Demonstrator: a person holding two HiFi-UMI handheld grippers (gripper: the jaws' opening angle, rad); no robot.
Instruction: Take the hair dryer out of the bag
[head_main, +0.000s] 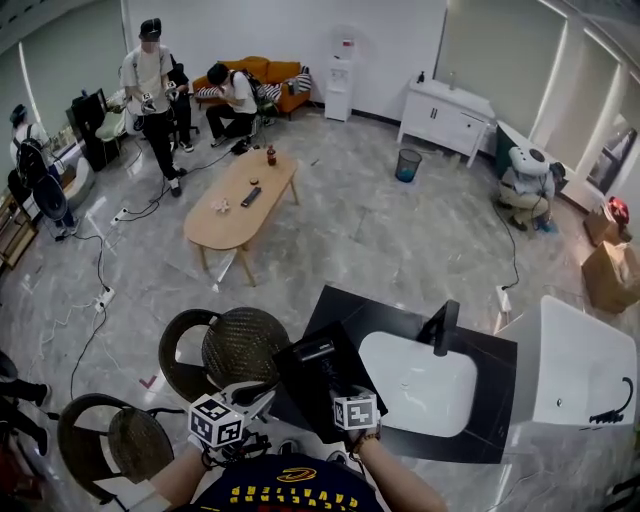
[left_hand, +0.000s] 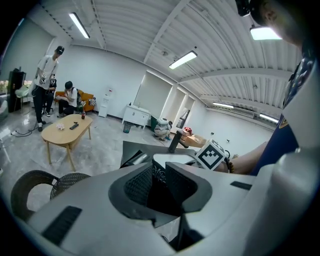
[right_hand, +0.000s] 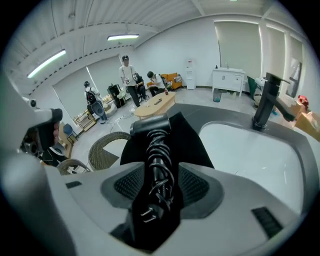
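1. I am on the extraction step: my left gripper is clenched on the bag.
2. My right gripper stands released, straddling the cord-wrapped hair dryer lying on the bag.
3. Next, I judge, it must clamp the handle and draw it clear.

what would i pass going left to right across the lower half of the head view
dark woven wicker chair at the lower left → second dark wicker chair → black cloth bag → white oval sink basin → large white fixture at the right
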